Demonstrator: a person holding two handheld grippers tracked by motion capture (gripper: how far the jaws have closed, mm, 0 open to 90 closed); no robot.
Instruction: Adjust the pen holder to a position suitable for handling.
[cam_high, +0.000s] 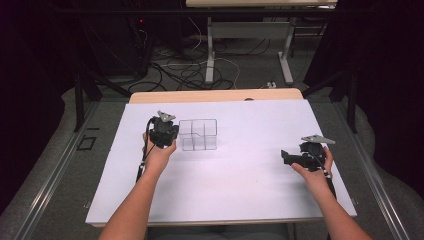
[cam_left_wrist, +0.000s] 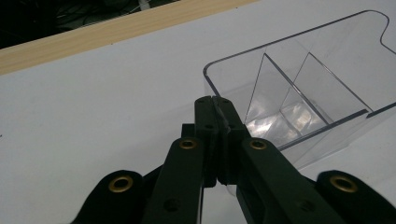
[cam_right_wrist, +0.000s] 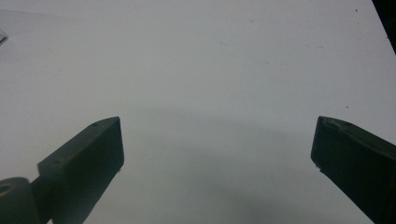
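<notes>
A clear divided box (cam_high: 198, 134) is seen left of centre on the white-covered bench (cam_high: 240, 175). The left hand-held gripper (cam_left_wrist: 215, 109) is clenched on the box's near wall, its jaws pressed together over the thin rim. The right hand-held gripper (cam_right_wrist: 217, 144) is held released, jaws wide apart, above bare bench surface well apart from the box.
</notes>
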